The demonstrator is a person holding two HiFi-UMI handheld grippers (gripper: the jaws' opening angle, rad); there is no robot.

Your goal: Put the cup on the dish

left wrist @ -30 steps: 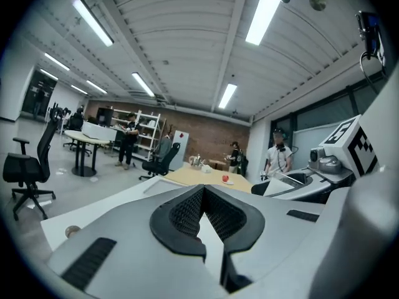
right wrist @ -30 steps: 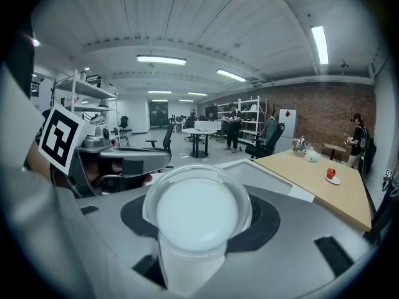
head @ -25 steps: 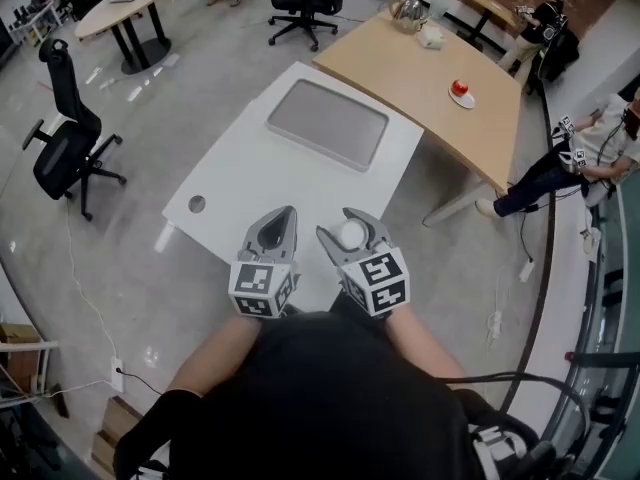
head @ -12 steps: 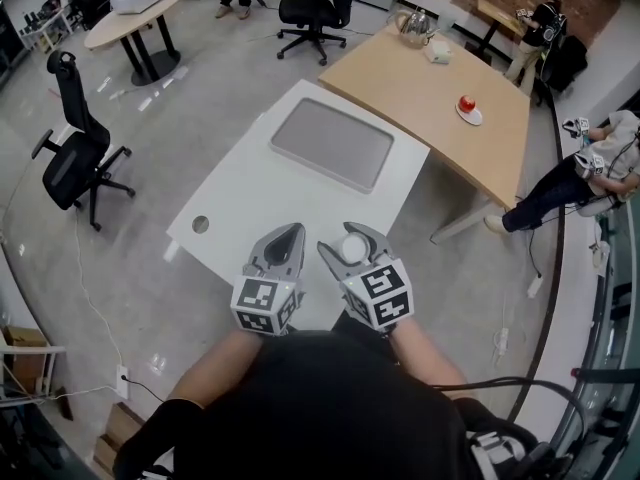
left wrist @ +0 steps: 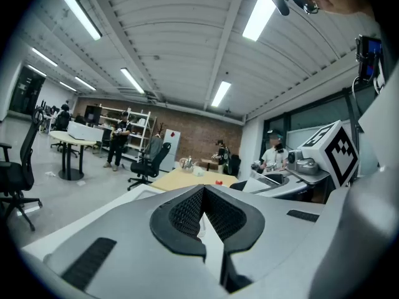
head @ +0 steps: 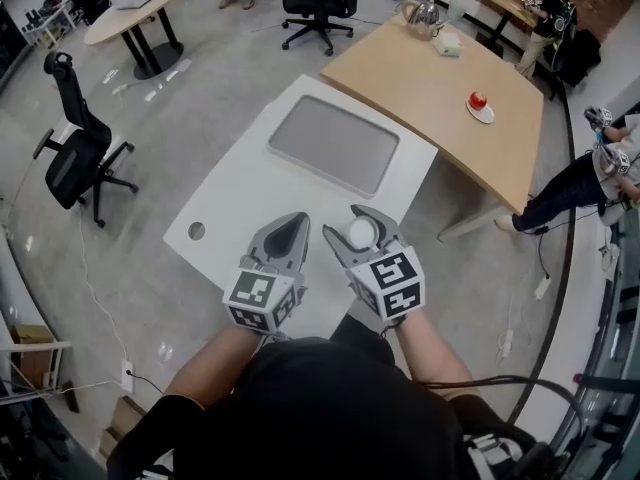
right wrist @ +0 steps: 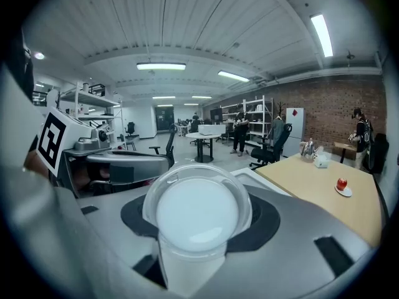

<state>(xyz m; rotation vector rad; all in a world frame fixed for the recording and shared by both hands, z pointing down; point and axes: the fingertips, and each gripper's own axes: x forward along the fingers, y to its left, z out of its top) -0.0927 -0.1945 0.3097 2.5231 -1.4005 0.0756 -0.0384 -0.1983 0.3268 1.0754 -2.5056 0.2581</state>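
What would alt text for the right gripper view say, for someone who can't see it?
A clear cup with a white inside sits gripped between the grey jaws of the right gripper, seen close up. Beyond, to the right, stands a wooden table.

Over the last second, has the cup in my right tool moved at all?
Yes. The cup has gone slightly forward: it now sits closer to the grey tray than a second ago.

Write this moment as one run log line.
right gripper: shut on cup | left gripper: shut, empty | both: over table near edge | tray: bare, farther on table
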